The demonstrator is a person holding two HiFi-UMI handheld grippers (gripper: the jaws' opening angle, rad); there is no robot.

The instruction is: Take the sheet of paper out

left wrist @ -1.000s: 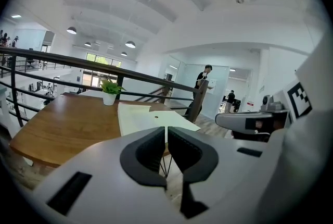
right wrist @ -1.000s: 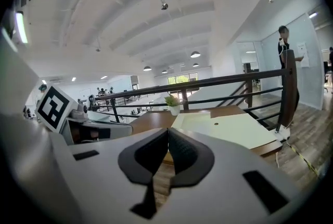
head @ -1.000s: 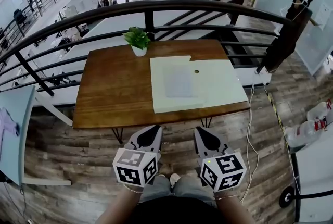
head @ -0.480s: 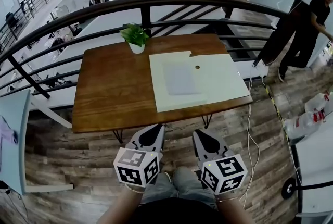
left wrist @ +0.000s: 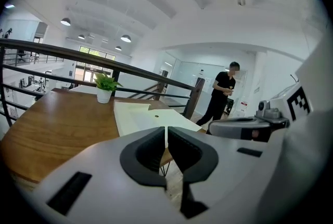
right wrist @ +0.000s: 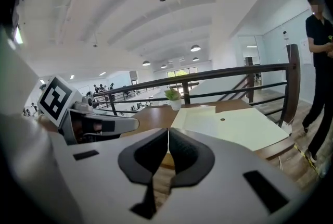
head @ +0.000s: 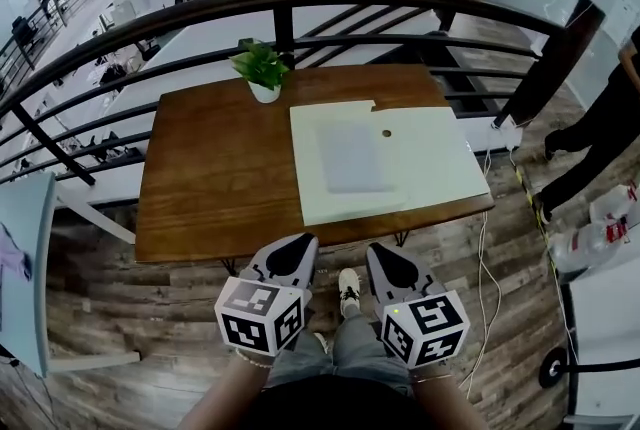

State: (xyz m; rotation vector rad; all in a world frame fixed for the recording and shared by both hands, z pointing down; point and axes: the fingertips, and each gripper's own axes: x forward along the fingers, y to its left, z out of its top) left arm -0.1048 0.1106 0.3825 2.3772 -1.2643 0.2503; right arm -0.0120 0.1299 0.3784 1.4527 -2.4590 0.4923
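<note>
A pale cream mat [head: 420, 163] covers the right half of a brown wooden table [head: 215, 168]. On the mat lies a greyish sheet of paper [head: 350, 156], and a small dark round thing [head: 386, 133] sits beside it. My left gripper [head: 292, 250] and right gripper [head: 382, 256] hang side by side in front of the table's near edge, above the floor. Both are shut and hold nothing. In the left gripper view the mat [left wrist: 140, 116] lies ahead; the right gripper view shows the mat [right wrist: 229, 126] ahead too.
A small potted plant [head: 262, 70] stands at the table's far edge. A dark metal railing [head: 300, 3] runs behind the table. A person's legs [head: 590, 143] are at the right. Cables [head: 480, 248] and white bags [head: 590, 233] lie on the wooden floor.
The view has drifted slightly toward the table. The person at the right has walked nearer, now partly out of frame. Both grippers stay shut in the same place.
</note>
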